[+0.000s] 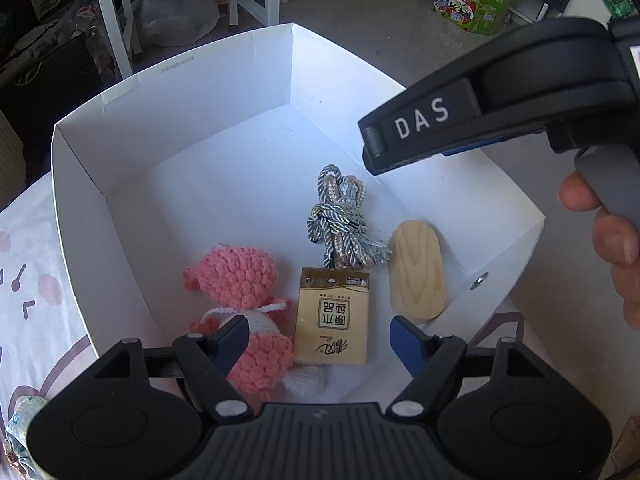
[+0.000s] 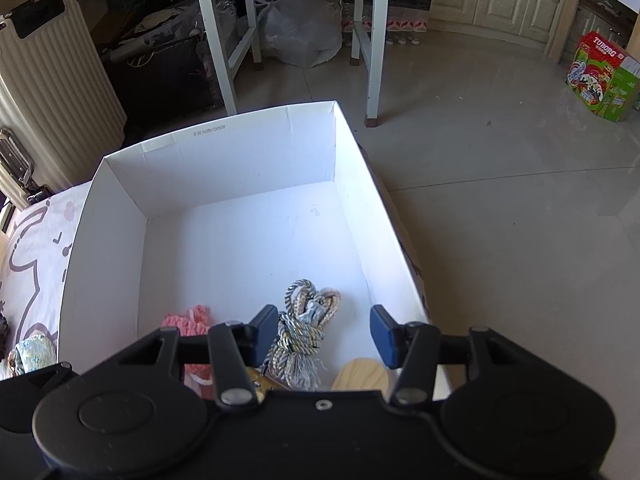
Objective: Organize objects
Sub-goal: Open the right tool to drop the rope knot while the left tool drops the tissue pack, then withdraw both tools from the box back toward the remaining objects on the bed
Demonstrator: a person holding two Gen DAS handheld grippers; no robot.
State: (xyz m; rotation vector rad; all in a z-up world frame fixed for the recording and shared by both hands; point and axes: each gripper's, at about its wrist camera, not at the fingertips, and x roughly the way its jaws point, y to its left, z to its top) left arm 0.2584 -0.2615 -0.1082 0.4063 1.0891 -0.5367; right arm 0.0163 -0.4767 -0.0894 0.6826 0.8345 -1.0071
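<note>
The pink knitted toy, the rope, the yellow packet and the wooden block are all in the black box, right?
Not quite: the box is white, not black, as the left wrist view shows. The pink knitted toy, the rope, the yellow packet and the wooden block are all in it.

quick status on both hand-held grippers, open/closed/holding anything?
Left hand-held gripper: open, holding nothing, above the white box.
Right hand-held gripper: open, holding nothing, above the cord bundle.

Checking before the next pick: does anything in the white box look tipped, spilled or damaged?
Nothing stands out. The pink crochet doll, tissue pack, knotted cord bundle and wooden piece lie flat in the white box, grouped near one end.
</note>
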